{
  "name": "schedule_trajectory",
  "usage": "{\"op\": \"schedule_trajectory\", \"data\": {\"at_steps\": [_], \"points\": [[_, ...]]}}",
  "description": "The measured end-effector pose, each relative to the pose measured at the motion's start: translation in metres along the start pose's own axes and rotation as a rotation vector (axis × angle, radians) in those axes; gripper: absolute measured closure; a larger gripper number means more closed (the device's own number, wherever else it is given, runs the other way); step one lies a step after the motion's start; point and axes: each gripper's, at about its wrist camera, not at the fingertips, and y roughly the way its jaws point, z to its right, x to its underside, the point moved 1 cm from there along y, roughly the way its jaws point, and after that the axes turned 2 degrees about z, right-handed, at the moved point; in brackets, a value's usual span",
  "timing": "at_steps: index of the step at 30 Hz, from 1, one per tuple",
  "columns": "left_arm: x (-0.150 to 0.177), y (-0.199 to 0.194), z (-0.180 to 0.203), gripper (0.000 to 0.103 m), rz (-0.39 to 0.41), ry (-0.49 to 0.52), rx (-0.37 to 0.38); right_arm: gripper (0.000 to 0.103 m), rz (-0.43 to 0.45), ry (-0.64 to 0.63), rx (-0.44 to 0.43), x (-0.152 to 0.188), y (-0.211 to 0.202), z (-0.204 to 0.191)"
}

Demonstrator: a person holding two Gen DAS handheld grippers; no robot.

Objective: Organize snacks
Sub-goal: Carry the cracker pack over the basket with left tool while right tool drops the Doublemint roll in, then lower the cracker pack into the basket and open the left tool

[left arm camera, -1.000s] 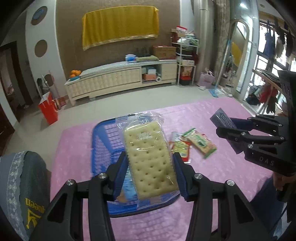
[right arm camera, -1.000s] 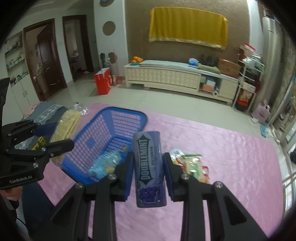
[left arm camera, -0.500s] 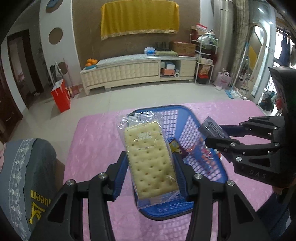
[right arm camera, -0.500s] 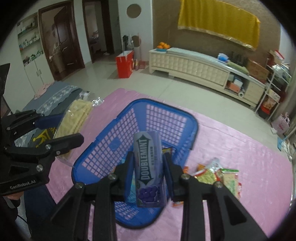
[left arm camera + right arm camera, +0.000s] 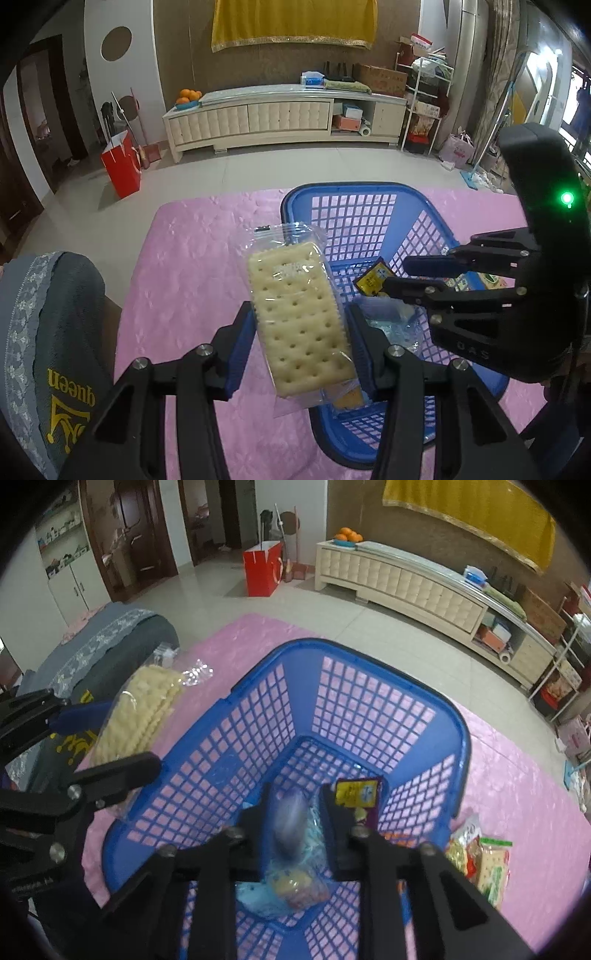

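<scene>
My left gripper [image 5: 301,314] is shut on a clear pack of pale crackers [image 5: 299,321], held over the near left rim of the blue basket [image 5: 351,186]. In the right wrist view the cracker pack [image 5: 144,705] hangs just left of the basket [image 5: 369,657]. My right gripper [image 5: 295,797] points down into the basket and its jaws are closing. The purple gum pack [image 5: 290,823] shows as a blur between them, clear of the pads. A yellow sachet [image 5: 356,792] and a light blue packet [image 5: 266,897] lie on the basket floor.
Loose snack packs [image 5: 480,864] lie on the pink tablecloth [image 5: 192,266] right of the basket. A grey cushion [image 5: 48,332] with yellow lettering sits at the table's left edge. The right gripper [image 5: 399,275] reaches over the basket's right side.
Both grippers have come down and moved over the basket. The gum pack, gripped upright earlier, now blurs loose between the right jaws. The cracker pack stays gripped.
</scene>
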Motion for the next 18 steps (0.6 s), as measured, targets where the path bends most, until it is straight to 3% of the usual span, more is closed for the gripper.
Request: {"op": "schedule_trajectory", "data": {"at_steps": [5, 11, 18], "points": [[0.000, 0.007, -0.002, 0.057, -0.008, -0.007, 0.002, 0.084, 0.007, 0.044, -0.055, -0.003, 0.000, 0.008], [-0.002, 0.008, 0.001, 0.057, -0.010, -0.003, 0.004, 0.084, 0.010, 0.046, -0.012, -0.002, -0.007, 0.015], [-0.004, 0.003, 0.015, 0.057, -0.007, 0.018, 0.015, 0.067, 0.045, 0.066, 0.016, 0.004, -0.029, 0.029]]}}
